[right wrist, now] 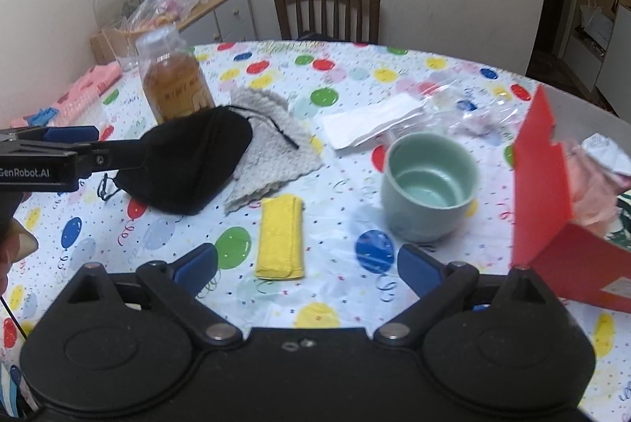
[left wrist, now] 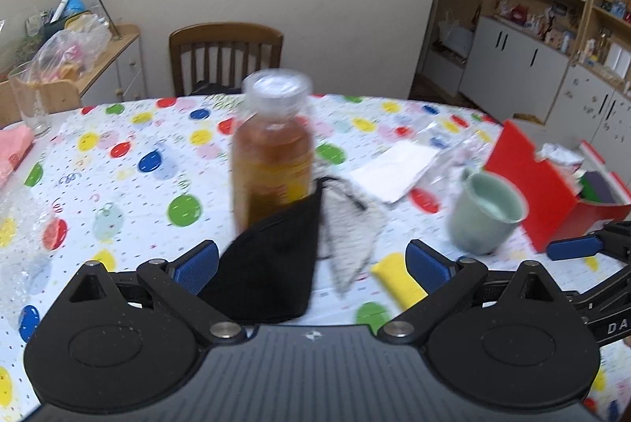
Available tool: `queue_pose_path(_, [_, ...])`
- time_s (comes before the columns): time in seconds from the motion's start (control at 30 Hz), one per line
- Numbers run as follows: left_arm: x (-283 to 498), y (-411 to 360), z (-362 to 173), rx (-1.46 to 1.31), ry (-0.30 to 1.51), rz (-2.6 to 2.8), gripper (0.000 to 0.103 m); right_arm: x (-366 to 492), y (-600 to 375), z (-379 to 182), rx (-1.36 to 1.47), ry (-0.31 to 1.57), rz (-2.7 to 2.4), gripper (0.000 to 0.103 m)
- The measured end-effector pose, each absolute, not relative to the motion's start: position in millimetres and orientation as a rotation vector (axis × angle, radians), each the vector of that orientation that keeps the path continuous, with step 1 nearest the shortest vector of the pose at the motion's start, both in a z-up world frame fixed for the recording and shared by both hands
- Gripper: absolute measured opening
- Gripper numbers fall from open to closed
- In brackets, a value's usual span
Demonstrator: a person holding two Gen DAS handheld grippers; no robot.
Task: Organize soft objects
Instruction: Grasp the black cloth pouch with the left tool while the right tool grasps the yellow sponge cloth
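Right now the right tongs (right wrist: 307,270) are hovering spread and empty with the folded yellow cloth (right wrist: 280,236) lying on the desk (right wrist: 453,67) just ahead between their fingers, its long axis pointing away, while the left tongs (left wrist: 311,266), likewise spread, are facing the black pouch (left wrist: 272,264)

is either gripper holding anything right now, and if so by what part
Nothing is held. The left gripper is open above the black cloth pouch, and the right gripper is open above the yellow folded cloth; neither grips anything.
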State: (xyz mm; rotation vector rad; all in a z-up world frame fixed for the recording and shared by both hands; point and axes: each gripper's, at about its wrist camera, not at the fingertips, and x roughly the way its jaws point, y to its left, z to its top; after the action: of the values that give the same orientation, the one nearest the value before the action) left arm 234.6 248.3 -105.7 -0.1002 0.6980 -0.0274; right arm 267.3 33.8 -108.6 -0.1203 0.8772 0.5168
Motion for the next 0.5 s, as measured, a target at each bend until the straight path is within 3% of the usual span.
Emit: queue_pose_path(0.5, [258, 257, -168, -0.024, 0.792, 0.007, 0.102, 290, 91, -165, -0.247, 0.962, 0.523, 0.084])
